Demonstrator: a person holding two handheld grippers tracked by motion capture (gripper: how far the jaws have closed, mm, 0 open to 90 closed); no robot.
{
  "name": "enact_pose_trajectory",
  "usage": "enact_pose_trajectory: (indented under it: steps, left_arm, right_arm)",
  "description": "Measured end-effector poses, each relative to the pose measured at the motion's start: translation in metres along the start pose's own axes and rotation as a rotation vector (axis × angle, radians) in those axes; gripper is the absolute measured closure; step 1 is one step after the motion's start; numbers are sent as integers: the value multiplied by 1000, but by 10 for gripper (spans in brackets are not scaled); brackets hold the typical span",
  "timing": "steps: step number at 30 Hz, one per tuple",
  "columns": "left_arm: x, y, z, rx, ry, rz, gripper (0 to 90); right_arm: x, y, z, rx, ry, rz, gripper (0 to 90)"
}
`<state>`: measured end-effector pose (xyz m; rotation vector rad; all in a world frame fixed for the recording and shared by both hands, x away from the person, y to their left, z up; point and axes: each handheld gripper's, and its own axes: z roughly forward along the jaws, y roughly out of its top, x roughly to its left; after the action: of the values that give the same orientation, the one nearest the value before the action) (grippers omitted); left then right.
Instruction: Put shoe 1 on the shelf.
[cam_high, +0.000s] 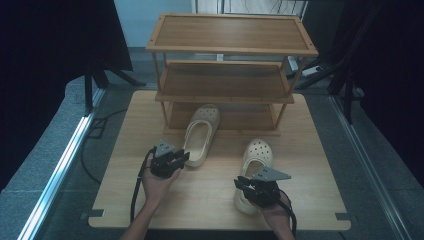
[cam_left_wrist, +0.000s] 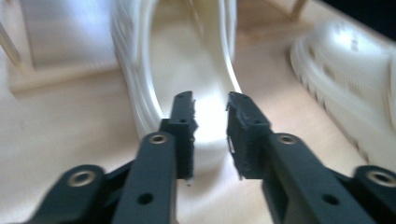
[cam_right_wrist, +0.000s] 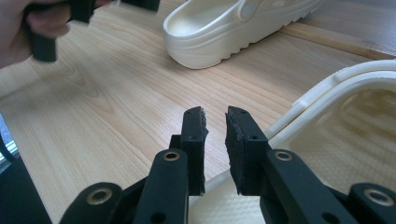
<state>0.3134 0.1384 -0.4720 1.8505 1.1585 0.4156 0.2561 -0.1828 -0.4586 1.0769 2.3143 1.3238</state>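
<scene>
Two cream clogs lie on the wooden table (cam_high: 125, 165). The left clog (cam_high: 201, 132) (cam_left_wrist: 187, 56) (cam_right_wrist: 224, 32) points its toe under the rack. My left gripper (cam_high: 184, 157) (cam_left_wrist: 210, 100) sits at its heel, jaws a narrow gap apart, and nothing is pressed between the pads. The right clog (cam_high: 257, 155) (cam_left_wrist: 345, 79) (cam_right_wrist: 355, 135) lies nearer the front. My right gripper (cam_high: 239, 182) (cam_right_wrist: 215, 112) hovers over its heel rim, jaws also a narrow gap apart, with bare wood showing between the pads.
A three-shelf wooden rack (cam_high: 230, 47) stands at the back of the table, its shelves bare. A metal rail (cam_high: 65, 160) runs along the left, cables lie on the grey floor and dark curtains hang on both sides.
</scene>
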Motion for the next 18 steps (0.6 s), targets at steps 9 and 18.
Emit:
enact_pose_trajectory:
  steps: [9, 18]
  left_arm:
    - [-7, -18, 11, 97, -33, 44, 900]
    - [-8, -13, 26, 115, -40, 51, 900]
  right_arm:
    - [2, 0, 2, -3, -8, -8, 768]
    - [1, -1, 2, 0, -9, -8, 770]
